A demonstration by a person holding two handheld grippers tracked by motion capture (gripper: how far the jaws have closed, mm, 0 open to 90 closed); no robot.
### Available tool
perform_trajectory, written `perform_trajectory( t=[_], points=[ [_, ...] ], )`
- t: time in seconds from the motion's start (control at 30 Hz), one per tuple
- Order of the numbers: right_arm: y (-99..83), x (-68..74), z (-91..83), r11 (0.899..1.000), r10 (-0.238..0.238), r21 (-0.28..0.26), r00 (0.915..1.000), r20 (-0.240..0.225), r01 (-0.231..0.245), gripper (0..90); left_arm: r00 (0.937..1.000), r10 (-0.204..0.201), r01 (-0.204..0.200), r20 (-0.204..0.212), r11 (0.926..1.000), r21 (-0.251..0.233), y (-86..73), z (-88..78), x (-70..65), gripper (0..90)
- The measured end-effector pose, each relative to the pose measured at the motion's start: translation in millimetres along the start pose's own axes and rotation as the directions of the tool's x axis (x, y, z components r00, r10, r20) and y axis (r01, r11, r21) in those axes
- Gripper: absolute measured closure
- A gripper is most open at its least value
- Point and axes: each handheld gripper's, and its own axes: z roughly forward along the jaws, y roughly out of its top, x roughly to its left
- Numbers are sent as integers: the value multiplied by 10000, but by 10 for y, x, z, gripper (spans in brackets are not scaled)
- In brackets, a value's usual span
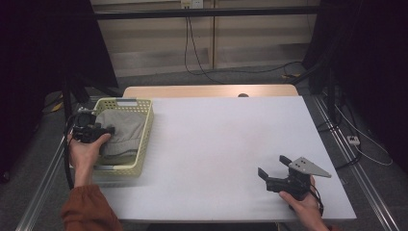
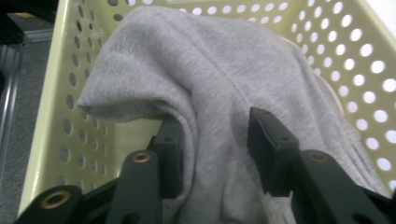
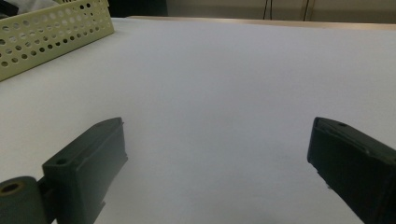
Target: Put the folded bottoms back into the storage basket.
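From the high view, a yellow basket (image 1: 126, 137) sits at the left edge of the white table (image 1: 226, 149). A grey sweatshirt (image 1: 120, 130) lies inside it, and its long side runs from the near end of the basket to the far end. The left gripper (image 1: 107, 130) is right at the basket, over the cloth. The right gripper (image 1: 269, 171) waits far away at the near right of the table, so the left hand (image 1: 86, 149) is much the nearer one.

In the left gripper view, a thick fold of the sweatshirt (image 2: 205, 93) comes up between the two black jaws. The jaws stand partly apart. The left one touches the fold, but the right one shows a small gap, so I judge that the cloth sits between them without being squeezed. The basket wall (image 2: 70, 93) goes around the cloth.

In the right gripper view, the jaws are wide apart with nothing between them, just bare table (image 3: 224, 84). A corner of the basket (image 3: 51, 32) shows far off at the upper left.
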Motion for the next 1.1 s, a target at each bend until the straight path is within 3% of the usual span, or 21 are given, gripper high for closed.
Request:
perform_trajectory(
  t=[0.17, 0.3, 0.4, 0.47, 0.53, 0.63, 0.73, 0.83, 0.97, 1.1],
  points=[
    [-1, 1, 1, 10000, 11, 13, 10000, -10, -10, 41, 9999, 62, -64, -152, 9999, -104, -2, -2, -5, 498],
    [-1, 1, -1, 10000, 20, 11, 10000, -19, -20, 41, 9990, -417, 409, -181, 9984, -395, 0, -35, 16, 412],
    [0, 1, -1, 10000, 19, 9, 10000, -28, -19, 41, 9990, -410, 404, -147, 9983, -420, 0, -36, 23, 375],
    [0, 3, 0, 10000, 22, 13, 10000, -34, -22, 41, 9998, -115, 103, -174, 9980, -626, 5, -49, 7, 356],
    [0, 5, -2, 10000, 28, 1, 10000, -42, -28, 41, 9997, -176, 157, -195, 9956, -922, 17, -77, 0, 328],
    [0, 2, -2, 10000, 27, 5, 10000, -53, -27, 41, 9996, -261, 269, 81, 9912, -1293, 25, -122, 1, 303],
    [0, 3, -1, 10000, 33, 2, 10000, -58, -33, 41, 9990, -396, 416, 187, 9911, -1262, 32, -108, 2, 248],
    [0, 7, 1, 10000, 0, 22, 10000, -39, 0, 41, 9961, -470, 556, 749, 9915, -1173, 34, -59, -20, 202],
    [1, 4, 7, 10000, 9, 26, 10000, -49, -9, 41, 9959, -129, 225, 891, 9939, -1076, 64, -10, -124, 205],
    [2, 0, -2, 10000, 24, 11, 10000, -26, -24, 41, 9960, 339, -261, 829, 9953, -932, 111, 13, -281, 298]
  ],
)
